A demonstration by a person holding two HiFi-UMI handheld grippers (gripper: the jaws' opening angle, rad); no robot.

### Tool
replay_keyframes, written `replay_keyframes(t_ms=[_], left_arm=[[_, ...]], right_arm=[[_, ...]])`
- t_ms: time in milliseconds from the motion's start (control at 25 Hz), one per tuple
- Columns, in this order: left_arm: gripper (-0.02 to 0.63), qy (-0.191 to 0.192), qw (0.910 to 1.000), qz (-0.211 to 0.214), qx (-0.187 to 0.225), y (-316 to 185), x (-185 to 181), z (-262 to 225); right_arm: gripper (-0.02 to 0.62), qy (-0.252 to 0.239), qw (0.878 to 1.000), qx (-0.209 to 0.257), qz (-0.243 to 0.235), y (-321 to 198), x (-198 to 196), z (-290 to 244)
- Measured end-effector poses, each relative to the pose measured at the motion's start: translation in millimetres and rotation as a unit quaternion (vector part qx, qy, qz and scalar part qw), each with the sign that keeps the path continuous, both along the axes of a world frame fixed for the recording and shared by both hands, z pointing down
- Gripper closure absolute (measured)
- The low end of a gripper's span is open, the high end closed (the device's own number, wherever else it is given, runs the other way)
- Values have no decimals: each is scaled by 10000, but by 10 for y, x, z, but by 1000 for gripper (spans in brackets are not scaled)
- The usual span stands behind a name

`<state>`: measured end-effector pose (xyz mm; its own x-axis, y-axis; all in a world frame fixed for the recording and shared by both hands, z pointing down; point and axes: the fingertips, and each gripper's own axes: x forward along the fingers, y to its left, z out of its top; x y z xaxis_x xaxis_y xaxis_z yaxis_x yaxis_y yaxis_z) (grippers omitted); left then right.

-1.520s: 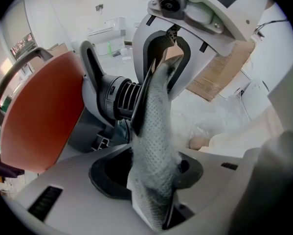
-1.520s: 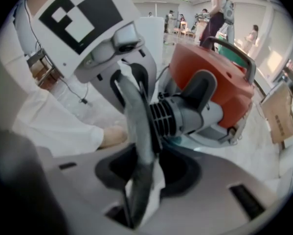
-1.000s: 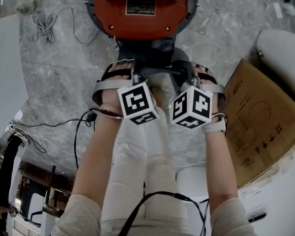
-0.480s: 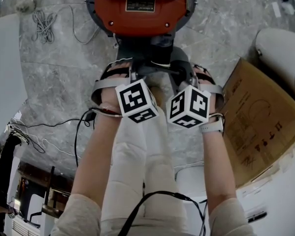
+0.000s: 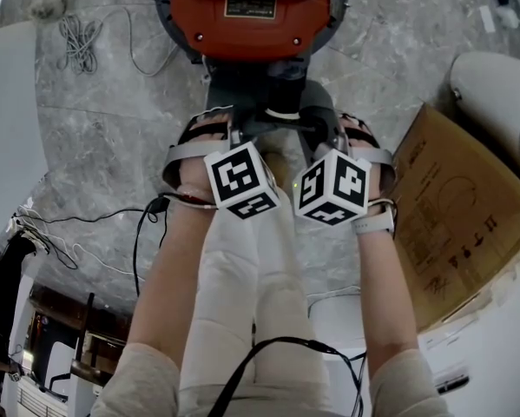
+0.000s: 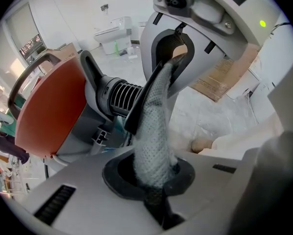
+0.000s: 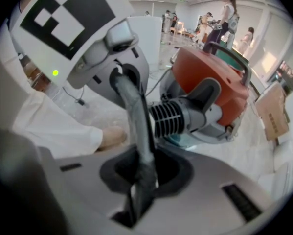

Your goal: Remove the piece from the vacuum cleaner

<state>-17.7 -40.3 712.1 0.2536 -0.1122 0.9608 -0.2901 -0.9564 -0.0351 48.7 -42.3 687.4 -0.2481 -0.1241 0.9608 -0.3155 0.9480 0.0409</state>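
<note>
The orange vacuum cleaner [image 5: 251, 16] stands on the marble floor at the top of the head view. Its dark grey neck piece [image 5: 277, 94] points toward me, and its ribbed collar [image 7: 168, 119] shows in the right gripper view. Both grippers are held close together just in front of that neck, marker cubes up. My left gripper [image 6: 171, 62] has its jaws shut, tips beside the ribbed collar [image 6: 122, 96] and in front of the right gripper's body. The jaws of my right gripper [image 7: 121, 82] also look pressed together. I see nothing between either pair.
A flattened cardboard box [image 5: 455, 207] lies to the right, a white rounded unit [image 5: 503, 85] behind it. A coiled cable [image 5: 77, 42] and loose wires [image 5: 142, 228] lie on the left floor. My white-trousered legs [image 5: 242, 302] are below. People stand far off [image 7: 224, 13].
The vacuum cleaner sits slightly higher in the head view than a second ago. Both hands stay at almost the same spot by the neck.
</note>
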Motion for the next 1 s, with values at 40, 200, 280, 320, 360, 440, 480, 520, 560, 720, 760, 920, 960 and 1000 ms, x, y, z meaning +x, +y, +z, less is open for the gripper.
replay_keyframes(t_ms=[40, 200, 280, 320, 360, 440, 480, 520, 560, 720, 760, 920, 960, 1000], left_arm=[[568, -2, 10000, -13, -1, 1, -1, -1], [568, -15, 10000, -75, -12, -7, -2, -9], [568, -16, 9999, -99, -25, -2, 3, -14], [568, -15, 9999, -103, -26, -2, 4, -16], [569, -14, 9999, -103, -21, -4, 3, -17], [569, -20, 10000, -87, 11, -4, -3, -20], [569, -27, 10000, -76, 33, -1, -6, -22], [569, -35, 10000, -71, 50, 4, -5, -24], [569, -40, 9999, -75, 55, 8, -2, -27], [569, -57, 9999, -114, 52, 14, 3, -44], [569, -61, 9999, -120, 68, 15, 2, -43], [570, -15, 9998, -180, 99, 30, 7, 0], [569, -5, 9998, -191, 95, 37, 10, 8], [569, -2, 9998, -198, 96, 42, 12, 10]], right_arm=[[545, 4, 10000, -5, -25, -2, -1, -2], [545, -14, 10000, 51, 5, -8, -3, -16], [545, -20, 9999, 98, 43, -4, 2, -23], [545, -19, 9999, 112, 52, -4, 4, -26], [545, -18, 9999, 120, 57, -6, 3, -29], [545, -16, 9999, 125, 62, -5, -6, -31], [545, -13, 9999, 131, 64, -1, -10, -32], [545, -8, 9999, 144, 68, 2, -11, -35], [545, 0, 9998, 160, 74, 6, -8, -40], [545, 17, 9998, 176, 124, 15, -3, -56], [545, 12, 9998, 174, 135, 13, -4, -53], [545, -50, 9996, 172, 195, -2, 2, -25], [545, -61, 9996, 175, 217, -4, 3, -26], [545, -65, 9995, 181, 242, -4, 4, -30]])
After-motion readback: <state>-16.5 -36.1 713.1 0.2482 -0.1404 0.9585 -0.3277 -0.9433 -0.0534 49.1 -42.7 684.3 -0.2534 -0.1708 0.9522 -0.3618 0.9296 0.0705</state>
